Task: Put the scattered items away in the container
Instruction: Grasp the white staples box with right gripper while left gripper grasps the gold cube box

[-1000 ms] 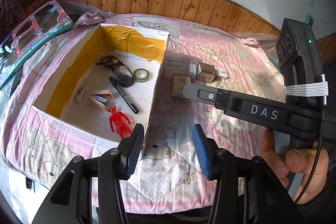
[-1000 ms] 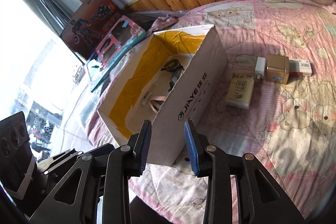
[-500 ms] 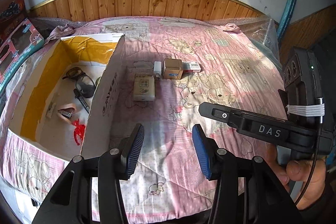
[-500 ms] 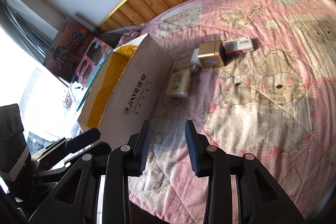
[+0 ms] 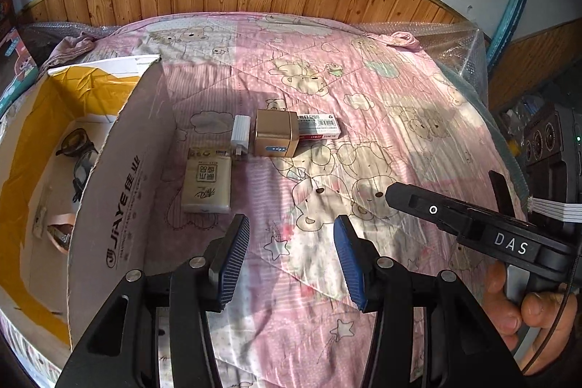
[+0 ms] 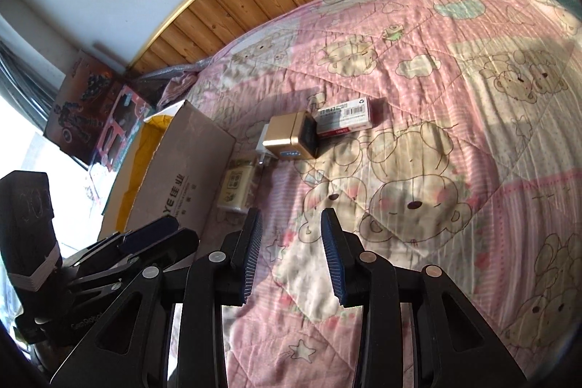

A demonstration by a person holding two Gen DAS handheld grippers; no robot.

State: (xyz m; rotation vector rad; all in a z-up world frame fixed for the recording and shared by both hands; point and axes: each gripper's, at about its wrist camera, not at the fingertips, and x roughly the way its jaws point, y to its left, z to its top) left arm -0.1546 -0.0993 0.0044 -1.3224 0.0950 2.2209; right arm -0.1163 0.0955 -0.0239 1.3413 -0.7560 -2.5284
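- Four loose items lay on the pink bear-print quilt [image 5: 363,68] beside the open cardboard box [image 5: 120,191]: a cream tissue packet [image 5: 207,180], a white plug [image 5: 240,130], a gold cube box [image 5: 275,133], a red-and-white staple box [image 5: 319,125].
- Both left tongs [image 5: 291,253] and right tongs [image 6: 291,250] hovered apart, empty.
- Inside the box, dark goggles [image 5: 78,151] showed partly; other contents were unclear.

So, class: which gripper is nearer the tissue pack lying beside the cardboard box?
Left, probably. The left gripper hovers open just short of the tissue pack; the right gripper, also open, sits farther right.
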